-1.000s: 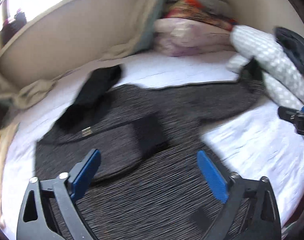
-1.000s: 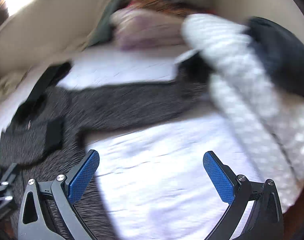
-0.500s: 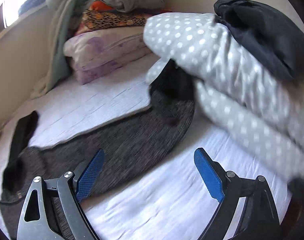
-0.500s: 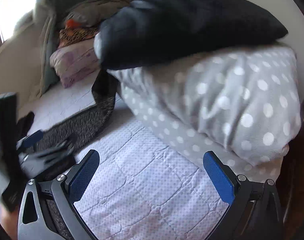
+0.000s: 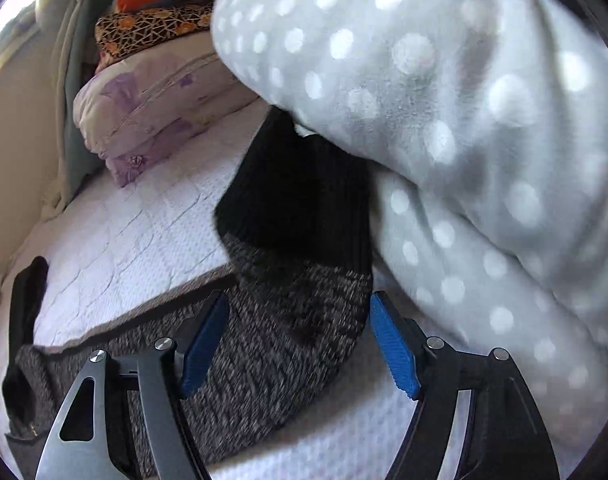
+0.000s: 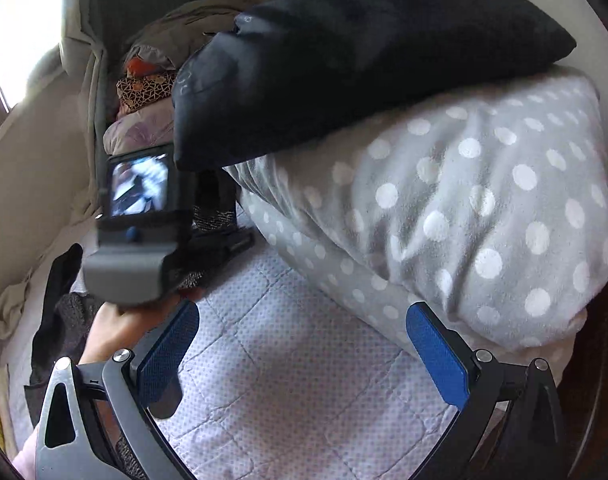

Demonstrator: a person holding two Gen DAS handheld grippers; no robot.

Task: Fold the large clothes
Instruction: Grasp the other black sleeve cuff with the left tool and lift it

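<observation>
Sleeve: my left gripper (image 5: 296, 344) straddles the grey sweater sleeve (image 5: 296, 320), black cuff (image 5: 300, 200) at twelve o'clock, under the dotted blanket (image 5: 443, 100).
Left jaws: just been closing, not yet pinching.
Right gripper (image 6: 300, 356): spread wide, empty, farther off.

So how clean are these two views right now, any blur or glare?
Left wrist: sleeve slightly motion-smeared, window glare top left, fisheye bending the edges. Right wrist: bed sharp, the left gripper's body blurred, window blown out.
</observation>
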